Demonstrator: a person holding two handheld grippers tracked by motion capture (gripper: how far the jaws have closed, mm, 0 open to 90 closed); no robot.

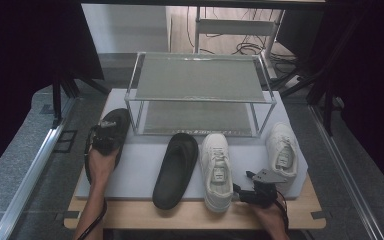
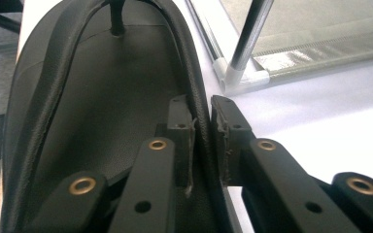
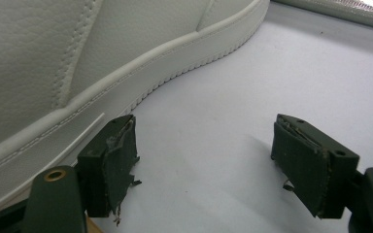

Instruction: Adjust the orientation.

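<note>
at table's left, left hand-held gripper [image 2: 201,121] clamped on black slipper [image 2: 102,97] strap.

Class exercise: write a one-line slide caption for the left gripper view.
Left tongs shut on the rim of a black slipper, beside a metal shoe rack.

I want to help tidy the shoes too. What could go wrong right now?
The left gripper pinches only the thin side edge of the black slipper, so it might slip out or flop when lifted. The slipper lies close to the rack and could bump its corner post. The open right gripper sits right beside the white sneaker and might nudge it.
</note>
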